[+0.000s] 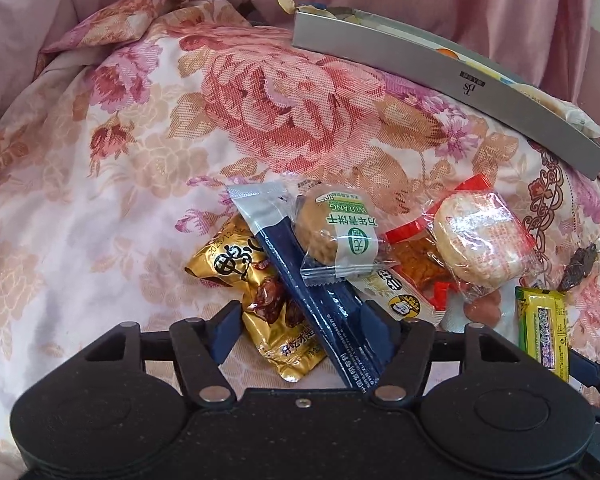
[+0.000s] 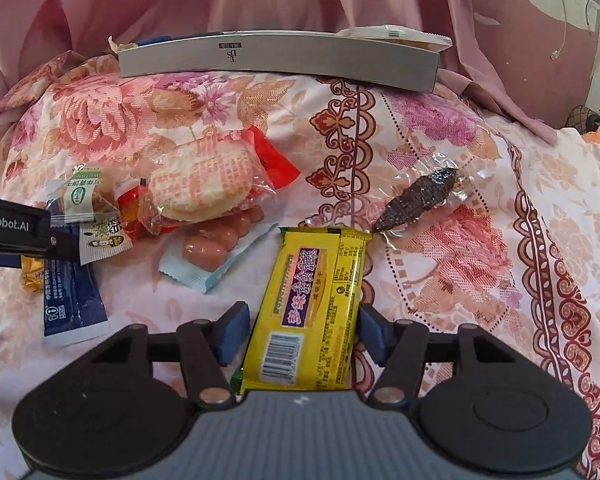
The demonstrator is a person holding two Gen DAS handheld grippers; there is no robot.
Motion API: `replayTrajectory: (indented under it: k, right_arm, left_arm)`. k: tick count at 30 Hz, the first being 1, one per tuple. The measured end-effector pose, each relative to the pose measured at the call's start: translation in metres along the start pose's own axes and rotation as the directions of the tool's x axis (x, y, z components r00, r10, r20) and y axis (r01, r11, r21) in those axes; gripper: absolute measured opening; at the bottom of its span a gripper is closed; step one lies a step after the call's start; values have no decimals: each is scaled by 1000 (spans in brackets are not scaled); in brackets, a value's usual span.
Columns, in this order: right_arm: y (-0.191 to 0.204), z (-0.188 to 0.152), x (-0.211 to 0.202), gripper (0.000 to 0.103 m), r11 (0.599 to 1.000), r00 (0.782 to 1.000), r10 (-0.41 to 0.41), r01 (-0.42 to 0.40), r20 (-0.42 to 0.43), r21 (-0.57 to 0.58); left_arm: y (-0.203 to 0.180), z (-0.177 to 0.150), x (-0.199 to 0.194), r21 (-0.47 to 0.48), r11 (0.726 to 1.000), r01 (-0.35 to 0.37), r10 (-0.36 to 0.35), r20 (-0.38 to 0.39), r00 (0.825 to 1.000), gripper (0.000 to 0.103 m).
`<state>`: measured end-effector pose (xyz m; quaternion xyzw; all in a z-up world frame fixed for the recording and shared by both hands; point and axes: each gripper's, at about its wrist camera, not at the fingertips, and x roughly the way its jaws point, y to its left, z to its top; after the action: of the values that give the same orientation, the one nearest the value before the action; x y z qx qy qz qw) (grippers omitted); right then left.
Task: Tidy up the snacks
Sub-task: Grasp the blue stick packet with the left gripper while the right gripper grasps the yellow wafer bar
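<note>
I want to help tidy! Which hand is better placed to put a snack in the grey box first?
Probably the right. The right gripper straddles only the yellow packet, lying alone. The left gripper straddles a blue stick pack and gold packet together. The grey box lies ahead of both.

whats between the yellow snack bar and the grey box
Only bare floral cloth, in the right wrist view, between the yellow snack bar and the grey box.

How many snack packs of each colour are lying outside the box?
Gold pack: 1
Dark blue pack: 1
Yellow pack: 1
Red pack: 1
White pack: 1
Pale blue pack: 1
See-through packs (biscuit, rice cracker, dark snack): 3
Total: 9
</note>
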<state>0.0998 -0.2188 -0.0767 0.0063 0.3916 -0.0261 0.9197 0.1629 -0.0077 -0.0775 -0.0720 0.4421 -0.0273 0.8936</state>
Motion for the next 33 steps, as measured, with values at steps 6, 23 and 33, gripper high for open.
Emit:
replayTrajectory:
  k: [6,23,33]
  right_arm:
    - [5,-2,-5,53,999,1000,31,-31,0,-17]
    - [22,-8,-14,68,984,998,59,-58,3,-171]
    - [13,-10,-32,53,978,983,179,-181,-36,-104]
  left_arm:
    - [14,-1,-8,-97,995,31,-34,-30,999,47]
    - [-26,-15,-7,58,998,-26,34,-138,990,58]
    - [-6,-25,-43,9,999,42,-40,-183,982,38]
